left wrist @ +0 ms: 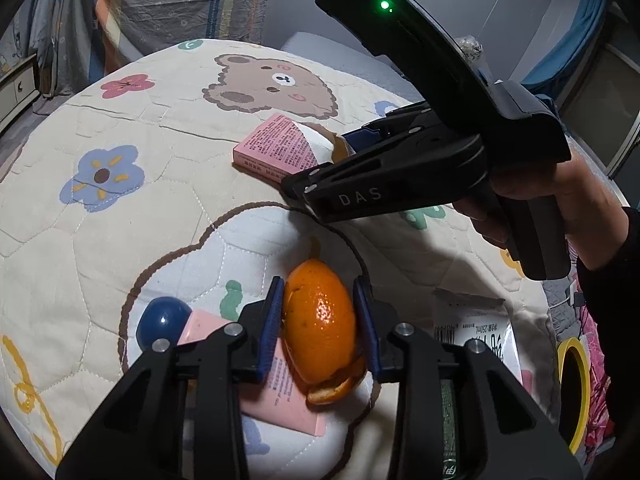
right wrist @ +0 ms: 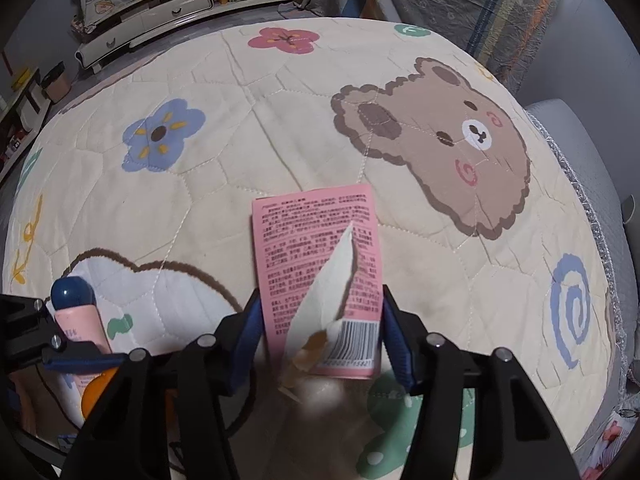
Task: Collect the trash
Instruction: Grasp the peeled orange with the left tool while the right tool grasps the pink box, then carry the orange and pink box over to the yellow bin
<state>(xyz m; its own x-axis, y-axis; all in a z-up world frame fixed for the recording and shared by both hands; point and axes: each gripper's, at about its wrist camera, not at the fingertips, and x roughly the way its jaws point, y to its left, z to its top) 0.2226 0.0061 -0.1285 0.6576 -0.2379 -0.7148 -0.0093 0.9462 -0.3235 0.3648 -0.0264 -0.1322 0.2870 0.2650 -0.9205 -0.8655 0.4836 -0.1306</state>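
Our left gripper is closed to a narrow gap around the orange peel, both blue pads pressing its sides, above the pink tube with its blue cap at near left. Our right gripper stands wide, its jaws straddling the pink box, with a white scrap of peel lying on it; we cannot tell if the pads touch. The right hand grips the handle from the right, tool angled down-left over the bear quilt.
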